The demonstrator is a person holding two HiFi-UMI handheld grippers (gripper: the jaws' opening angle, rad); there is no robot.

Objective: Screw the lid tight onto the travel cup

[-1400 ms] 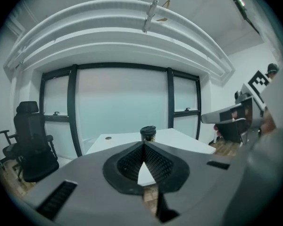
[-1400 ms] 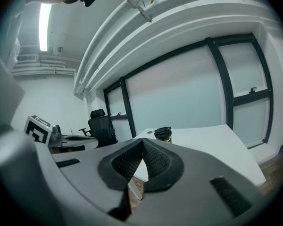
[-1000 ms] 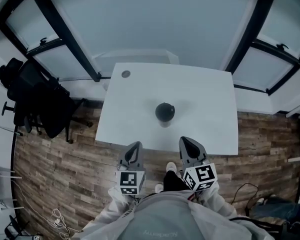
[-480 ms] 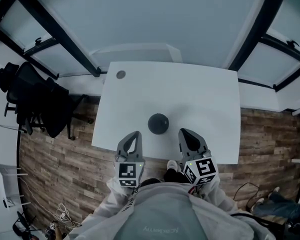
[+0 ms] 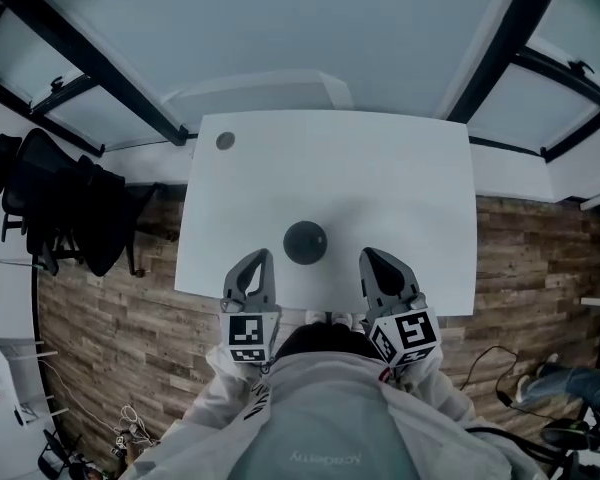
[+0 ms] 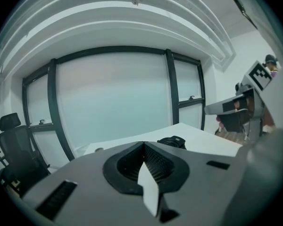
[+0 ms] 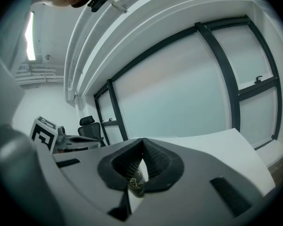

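Your left tool (image 5: 257, 261) and right tool (image 5: 372, 260) are shut and empty; the travel cup (image 5: 305, 242) stands upright on the tabletop (image 5: 400, 188) just ahead between them, slightly nearer the left.

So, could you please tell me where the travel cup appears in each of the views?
Head view: travel cup just below centre, on the white table.
Left gripper view: travel cup right of centre, just behind the left tool.
Right gripper view: dark printed shape low at centre may be it; uncertain.
Shared landmark: the black office chair.
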